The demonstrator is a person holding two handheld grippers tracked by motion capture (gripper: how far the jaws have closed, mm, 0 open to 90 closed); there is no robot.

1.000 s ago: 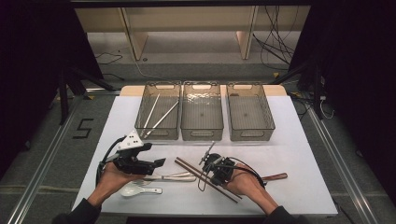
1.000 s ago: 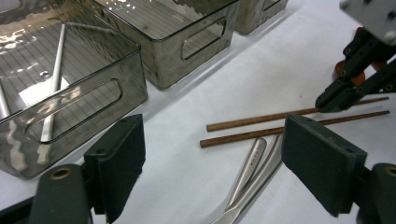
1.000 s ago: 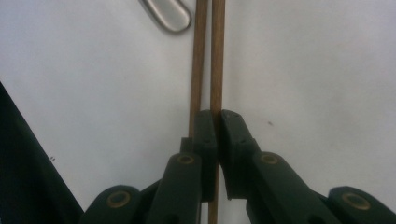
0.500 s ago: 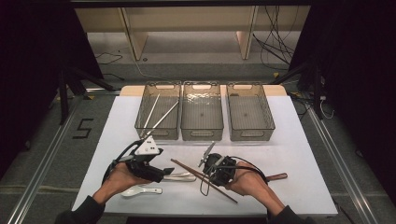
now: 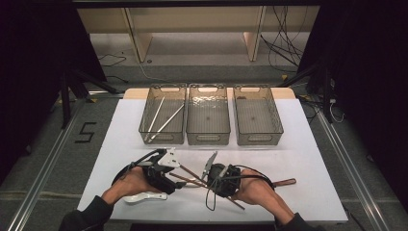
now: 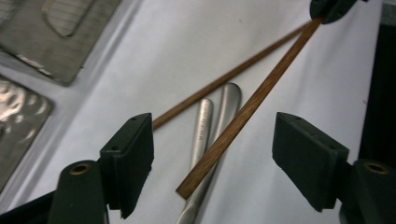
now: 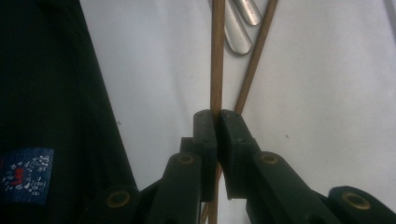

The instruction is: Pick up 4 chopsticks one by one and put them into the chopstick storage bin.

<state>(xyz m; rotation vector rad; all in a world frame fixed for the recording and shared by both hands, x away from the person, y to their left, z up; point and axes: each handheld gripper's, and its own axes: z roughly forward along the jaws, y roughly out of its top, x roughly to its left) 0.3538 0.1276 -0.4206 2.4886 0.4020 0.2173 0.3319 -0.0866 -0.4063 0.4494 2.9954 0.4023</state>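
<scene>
White-covered counter [image 5: 298, 159] with three clear bins. The right claw [image 7: 218, 122] is clamped on a thin brown wooden chopstick [image 6: 243, 114], lifted since a second ago. The left claw [image 6: 212, 158] has moved in and been closing, pads not yet touching: a handover looks imminent.

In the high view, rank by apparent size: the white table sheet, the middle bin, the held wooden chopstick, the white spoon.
1. white table sheet
2. middle bin
3. wooden chopstick, in the right gripper
4. white spoon, partly hidden under the left forearm, so unsure.
</scene>
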